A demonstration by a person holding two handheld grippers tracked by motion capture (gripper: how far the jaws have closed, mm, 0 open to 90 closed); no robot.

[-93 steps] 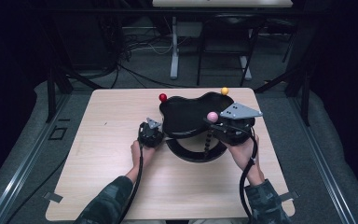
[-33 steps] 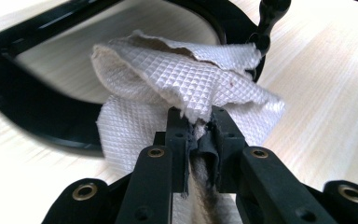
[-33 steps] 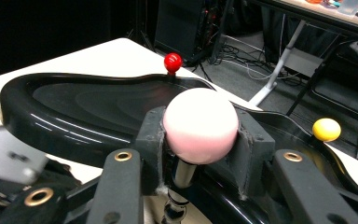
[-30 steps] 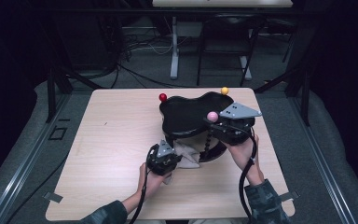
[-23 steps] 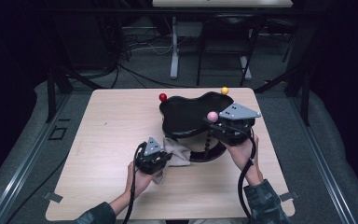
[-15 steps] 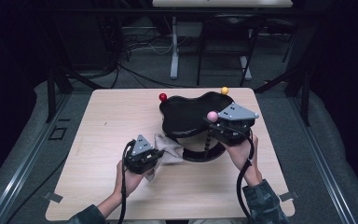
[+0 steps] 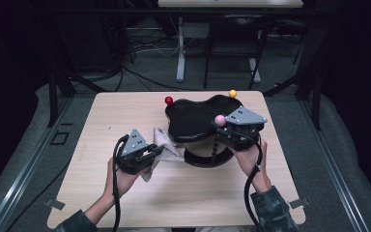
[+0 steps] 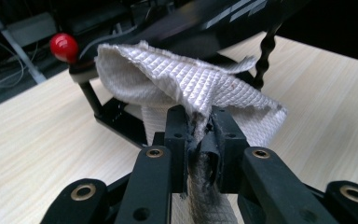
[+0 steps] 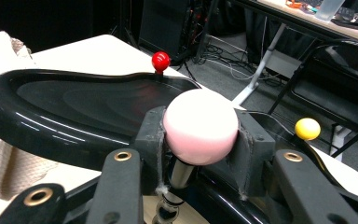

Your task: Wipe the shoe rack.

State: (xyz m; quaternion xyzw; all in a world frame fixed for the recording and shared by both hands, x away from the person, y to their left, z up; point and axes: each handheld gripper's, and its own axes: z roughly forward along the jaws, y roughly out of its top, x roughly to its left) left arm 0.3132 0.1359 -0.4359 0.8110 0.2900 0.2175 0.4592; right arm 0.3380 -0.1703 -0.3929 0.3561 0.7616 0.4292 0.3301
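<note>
Pulling the white waffle cloth from under the black tray, we keep our left gripper jaws clamped on its edge, drawing toward eight o'clock. Our right gripper jaws grip the pink knob, steadying the tray on the table. The black stand beneath could snag the cloth; red knob at eleven, yellow knob at one.

left gripper drawn left, lifted, white cloth pulled from under black tray

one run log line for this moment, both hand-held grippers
left hand-held gripper: shut on cloth, beside black tray | right hand-held gripper: shut on pink ball | table: wood
</note>
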